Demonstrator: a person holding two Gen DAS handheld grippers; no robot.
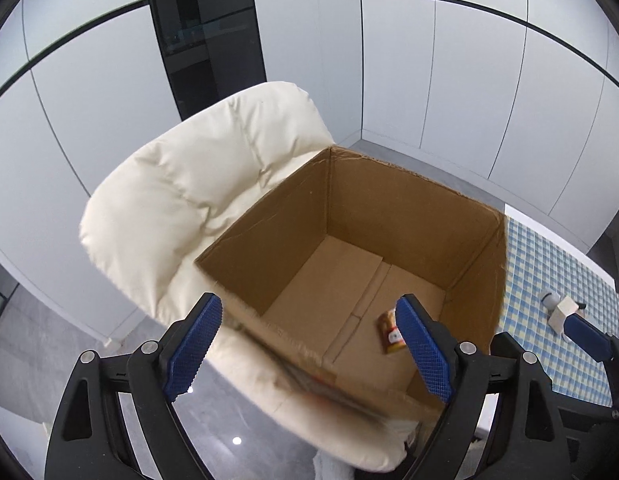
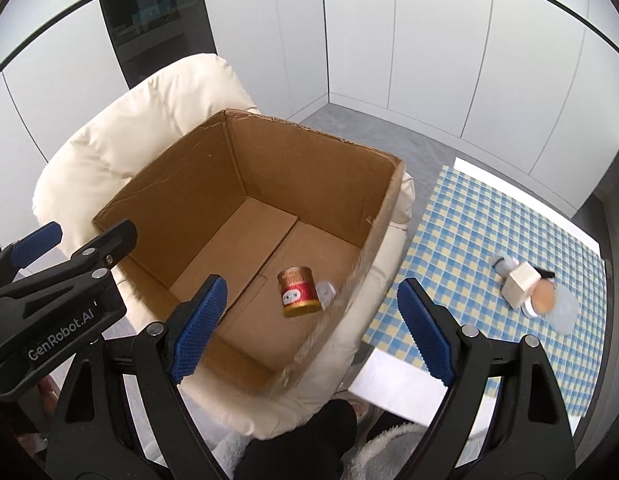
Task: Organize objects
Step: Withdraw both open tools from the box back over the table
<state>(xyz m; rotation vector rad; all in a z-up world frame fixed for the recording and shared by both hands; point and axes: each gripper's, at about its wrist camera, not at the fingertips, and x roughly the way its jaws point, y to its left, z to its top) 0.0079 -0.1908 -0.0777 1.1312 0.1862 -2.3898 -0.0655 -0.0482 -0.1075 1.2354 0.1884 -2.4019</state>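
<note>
Two wrist views look down on one scene. Largest is the cream padded chair (image 2: 121,152), whose seat carries an open cardboard box (image 2: 181,184) with its flaps out of the way and its brown floor exposed. To the right of the chair stands a table under a blue-and-yellow checked cloth (image 2: 489,240). On the cloth, well apart from the box, lies a small cluster: a pale cube-shaped block (image 2: 519,282) touching a bottle-like item lying on its side (its details are too blurred to tell). Inside the box, near its right wall, a red-and-gold can (image 2: 298,291) rests tilted on the floor, with a small clear object (image 2: 325,290) just beside it; the left wrist view shows only part of the can behind a blue pad. The left gripper (image 1: 311,354) hangs above the box's near rim, jaws wide and empty. The right gripper (image 2: 311,328) hangs over the box's near right corner, jaws likewise wide, nothing between them.
</note>
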